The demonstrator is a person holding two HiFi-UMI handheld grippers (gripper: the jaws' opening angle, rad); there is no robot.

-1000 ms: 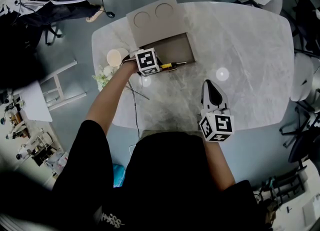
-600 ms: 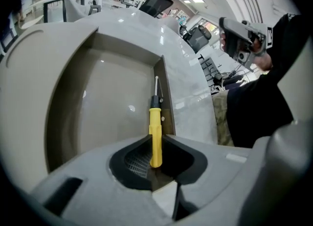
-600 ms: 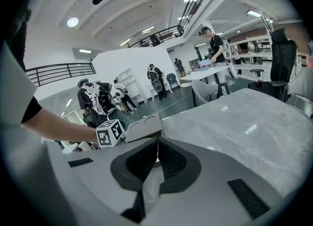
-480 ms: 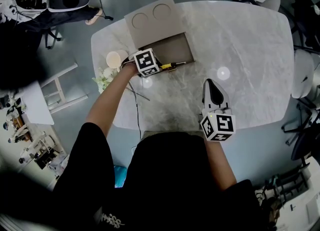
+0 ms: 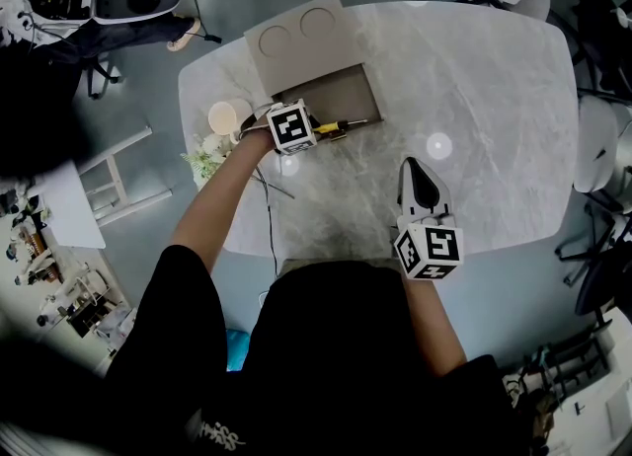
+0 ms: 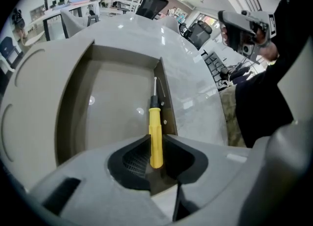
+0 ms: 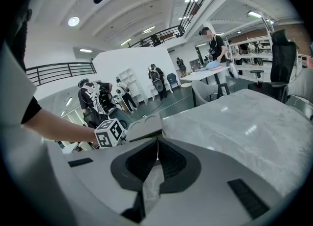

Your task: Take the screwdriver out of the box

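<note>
I see my left gripper (image 6: pixel 155 147) over the near edge of the open box (image 5: pixel 341 89) at the far left of the worktop (image 5: pixel 484 79). Its fingers are opening at this moment, but the pads touch both sides of the yellow handle of the screwdriver (image 6: pixel 155 131). The screwdriver lies inside the box along one inner wall, with the metal shaft pointing away from the fingers. My right gripper (image 7: pixel 157 155) hangs above the near right part of the worktop, well apart from the box, fingers clenched together with nothing between them.
</note>
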